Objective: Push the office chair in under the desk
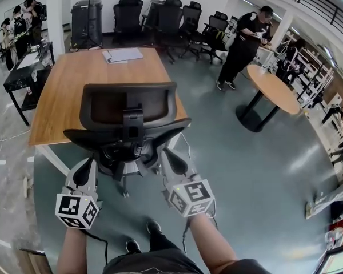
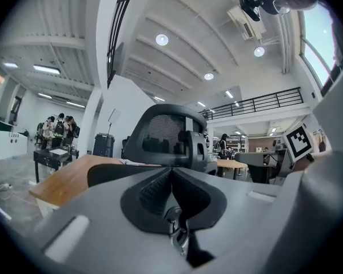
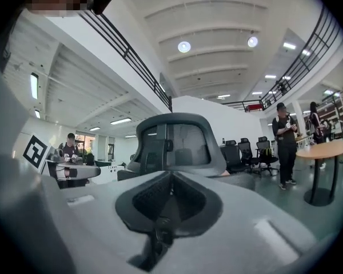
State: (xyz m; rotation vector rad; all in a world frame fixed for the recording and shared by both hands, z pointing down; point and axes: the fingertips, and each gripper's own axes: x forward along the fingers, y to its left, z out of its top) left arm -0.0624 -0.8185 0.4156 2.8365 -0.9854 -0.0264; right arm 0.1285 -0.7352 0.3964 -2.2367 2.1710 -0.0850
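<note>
Left gripper (image 1: 90, 164), right gripper (image 1: 166, 154) level behind office chair (image 1: 128, 110) (jaws together)

Grey floor (image 1: 263, 170), round side table (image 1: 271, 87)

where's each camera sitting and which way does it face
Head view: on the person's head, looking steeply down on the chair, desk, both forearms, shoes, left gripper and right gripper.
Left gripper view: on the left gripper, facing along its shut jaws at the chair back; the right gripper's cube shows at right.
Right gripper view: on the right gripper, facing along its shut jaws at the chair back; the left gripper's cube shows at left.
Shared: all three see the chair.
</note>
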